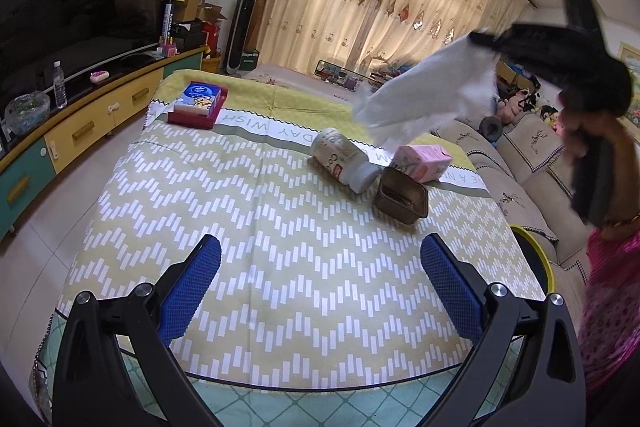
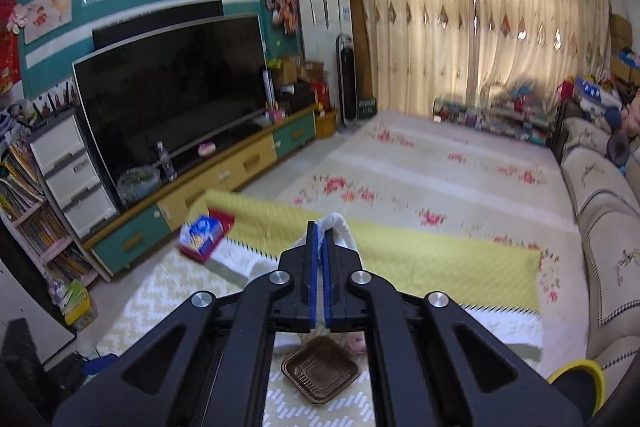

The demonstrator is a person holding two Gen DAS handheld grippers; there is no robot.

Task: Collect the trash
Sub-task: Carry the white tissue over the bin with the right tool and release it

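Hanging from right gripper (image 1: 482, 41): white bag (image 1: 424, 95), above table edge (image 1: 476, 163).

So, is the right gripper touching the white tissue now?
Touching. In the right wrist view the right gripper has its jaws shut on the white tissue, which pokes out beyond the tips.

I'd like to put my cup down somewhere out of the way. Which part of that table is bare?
The widest bare stretch of the tablecloth lies between the red tissue box at the far left and the near edge. The right side is crowded: a tipped bottle, a pink carton and a brown tray sit close together.
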